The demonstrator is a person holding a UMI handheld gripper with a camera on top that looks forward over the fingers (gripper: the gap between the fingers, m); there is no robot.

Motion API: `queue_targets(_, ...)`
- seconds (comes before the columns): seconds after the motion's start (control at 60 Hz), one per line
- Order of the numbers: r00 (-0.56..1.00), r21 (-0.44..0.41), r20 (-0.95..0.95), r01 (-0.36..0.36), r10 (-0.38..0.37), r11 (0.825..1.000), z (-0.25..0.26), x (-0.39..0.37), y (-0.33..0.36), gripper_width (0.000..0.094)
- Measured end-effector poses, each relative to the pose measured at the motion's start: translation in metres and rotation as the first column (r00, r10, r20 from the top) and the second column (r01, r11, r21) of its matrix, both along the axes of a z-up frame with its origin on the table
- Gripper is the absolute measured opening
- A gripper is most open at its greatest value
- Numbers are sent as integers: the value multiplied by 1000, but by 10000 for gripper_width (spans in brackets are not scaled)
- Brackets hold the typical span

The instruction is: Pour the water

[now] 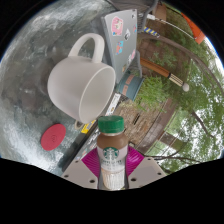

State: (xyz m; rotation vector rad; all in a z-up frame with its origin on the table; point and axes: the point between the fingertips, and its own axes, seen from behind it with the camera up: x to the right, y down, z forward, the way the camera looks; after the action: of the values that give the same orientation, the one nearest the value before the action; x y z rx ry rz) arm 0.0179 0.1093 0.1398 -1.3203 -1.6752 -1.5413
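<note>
The gripper [112, 166] is clamping a small brown bottle with a green cap [111, 150], both pink pads [93, 160] pressing against its sides. Just beyond the bottle, a white mug [80, 82] is lying tipped on a grey table [30, 75]. A red disc [53, 137] is sitting nearby, trees [175, 95] showing beyond.

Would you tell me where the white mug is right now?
In the gripper view, the white mug sits on the table, beyond the fingers and the bottle they grip, up-left of it.
</note>
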Motion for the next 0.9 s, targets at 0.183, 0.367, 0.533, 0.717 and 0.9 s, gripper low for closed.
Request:
queue_targets(0.183,964,-50,259,-42,53,998,15,-8,1,295)
queue_targets(0.367,950,-88,295,-83,106,993,11,-16,-5,296)
queue_targets(0.533,973,-76,200,-103,116,992,15,-16,-1,297)
queue_targets(0.717,903,113,-419,-52,95,992,50,-30,9,297)
queue_targets(0.9,203,132,-973,81,114,988,48,-30,-10,298)
